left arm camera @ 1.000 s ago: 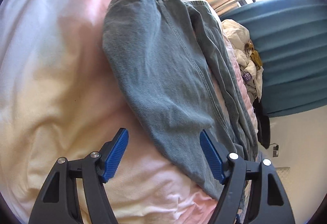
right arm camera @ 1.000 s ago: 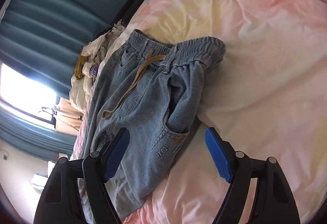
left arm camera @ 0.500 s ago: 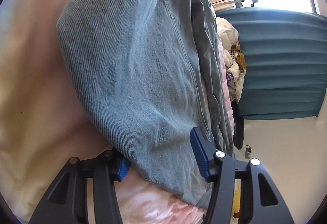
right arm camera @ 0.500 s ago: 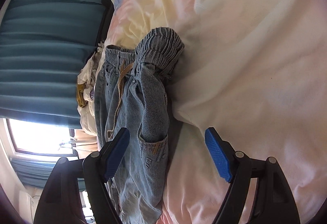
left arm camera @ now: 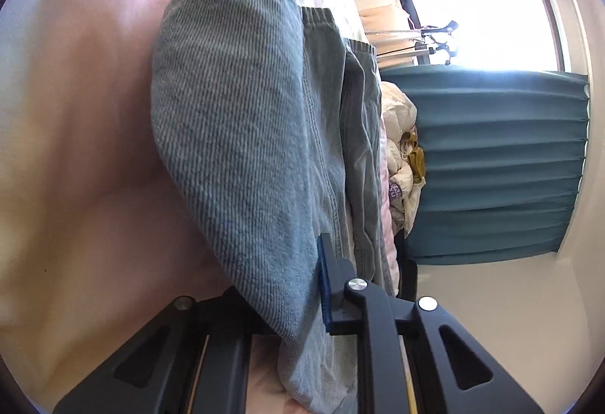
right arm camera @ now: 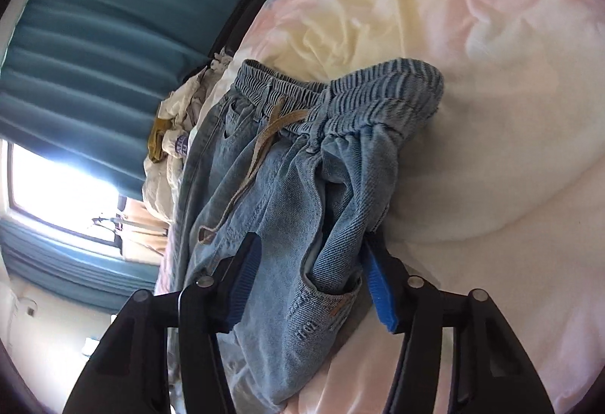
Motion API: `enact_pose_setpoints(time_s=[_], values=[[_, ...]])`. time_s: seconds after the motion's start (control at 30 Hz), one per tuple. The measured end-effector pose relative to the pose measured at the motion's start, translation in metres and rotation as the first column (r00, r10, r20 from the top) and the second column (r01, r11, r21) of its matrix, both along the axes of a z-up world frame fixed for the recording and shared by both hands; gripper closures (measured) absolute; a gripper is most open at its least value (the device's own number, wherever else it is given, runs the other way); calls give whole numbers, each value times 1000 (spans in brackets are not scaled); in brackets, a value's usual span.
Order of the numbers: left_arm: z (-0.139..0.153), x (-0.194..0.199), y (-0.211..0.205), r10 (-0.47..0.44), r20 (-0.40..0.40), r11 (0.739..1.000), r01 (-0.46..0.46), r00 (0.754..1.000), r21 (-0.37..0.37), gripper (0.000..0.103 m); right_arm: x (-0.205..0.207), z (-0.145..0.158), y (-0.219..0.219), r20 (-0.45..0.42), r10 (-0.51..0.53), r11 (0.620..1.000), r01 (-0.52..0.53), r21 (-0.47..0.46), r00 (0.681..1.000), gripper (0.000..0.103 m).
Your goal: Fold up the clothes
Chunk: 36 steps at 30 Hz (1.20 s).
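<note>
The jaws of the left gripper (left arm camera: 298, 300) are seen closing on a leg end of the jeans (right arm camera: 302, 194); those of the right gripper (right arm camera: 310, 285) are closing about the pocket fold. The jeans are laid lengthwise along the edge of the bed (right arm camera: 472, 73), waistband farthest from the right gripper.

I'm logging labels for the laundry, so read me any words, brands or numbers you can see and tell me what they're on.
No text reads clearly.
Jeans: stitched marks and a small tab by the back pocket, too small to read.
White garment in the clothes pile: purple print, blurred; the same print in the left wrist view is also unreadable.
</note>
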<state>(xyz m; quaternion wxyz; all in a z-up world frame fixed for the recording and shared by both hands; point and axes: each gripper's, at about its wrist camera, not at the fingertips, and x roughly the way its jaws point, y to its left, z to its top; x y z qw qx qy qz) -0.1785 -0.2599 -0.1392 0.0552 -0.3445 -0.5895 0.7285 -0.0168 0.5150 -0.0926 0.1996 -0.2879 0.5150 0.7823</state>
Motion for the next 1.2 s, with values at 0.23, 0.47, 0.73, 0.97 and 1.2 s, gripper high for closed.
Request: enact_pose_setpoints(time_s=[0.23,0.47,0.73,0.97,1.2], values=[[17,1,-2,32,-35,999,-33,999,-42,99,10,16,-3,57,-33,990,25,136,998,100],[56,17,-5,107,-135,980,-127,985,-154,99,21,74,-24,-102,-22,945,54,322,995,101],[92,-52,5,80,-128,980,-102,989,-170,100,-38,93,8,-105,-3,958,33,286,994,102],[133,-187,32,5,-55,957,-20,998,-290,100,-161,116,46,-173,-13,973,52,225,985,102],[109,-320,71,-31,73,912,58,997,-405,100,-294,99,72,-90,11,947,18,320,996,102]])
